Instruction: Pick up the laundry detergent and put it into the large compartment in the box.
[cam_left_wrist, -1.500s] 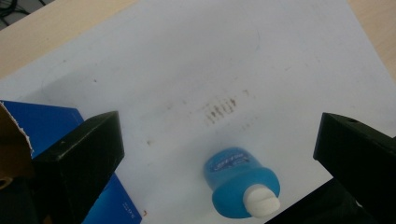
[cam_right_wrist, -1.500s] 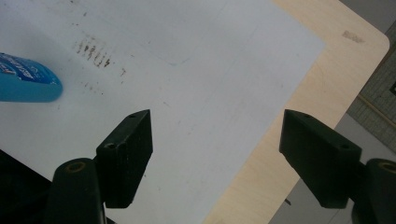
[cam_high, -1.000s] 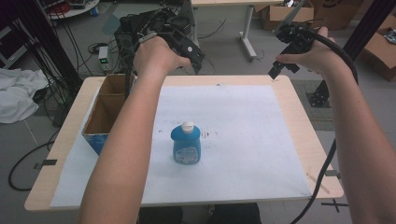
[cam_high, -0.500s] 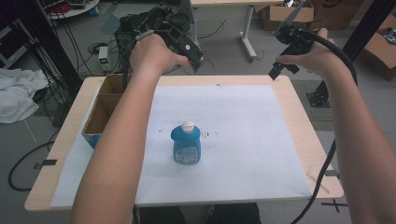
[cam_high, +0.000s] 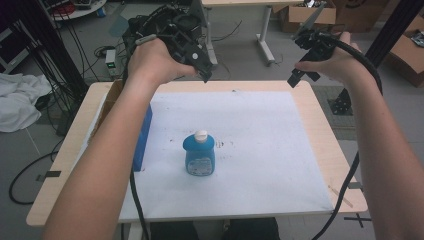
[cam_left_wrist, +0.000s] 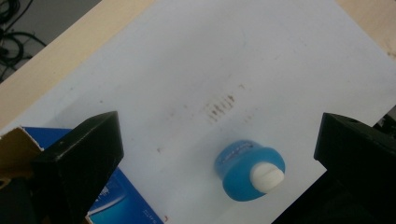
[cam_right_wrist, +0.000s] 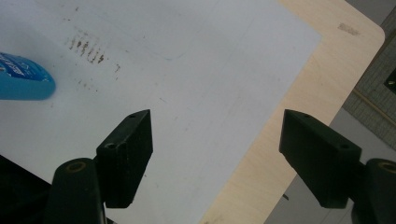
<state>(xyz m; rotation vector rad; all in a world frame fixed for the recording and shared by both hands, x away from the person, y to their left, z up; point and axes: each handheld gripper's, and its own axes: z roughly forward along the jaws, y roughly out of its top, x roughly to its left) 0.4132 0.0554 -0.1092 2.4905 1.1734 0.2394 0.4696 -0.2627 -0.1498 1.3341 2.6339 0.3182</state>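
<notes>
Lower centre of the high view: one translucent blue plastic dish-soap bottle (cam_high: 199, 154), rounded, with a white cap, upright on a smooth white sheet (cam_high: 260, 150) bearing faint brown smudges, laid over a pale wooden table (cam_high: 330, 150). Left: one open blue cardboard box (cam_high: 142, 135). Upper frame: two black grippers held aloft, left gripper (cam_high: 205, 75) and right gripper (cam_high: 295, 80), jaws spread wide and empty.

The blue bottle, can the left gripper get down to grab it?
Probably yes. The blue bottle stands upright and alone on the white sheet, with nothing between it and the left gripper held above. The jaws are wide open. The box sits off to one side, apart from it.
</notes>
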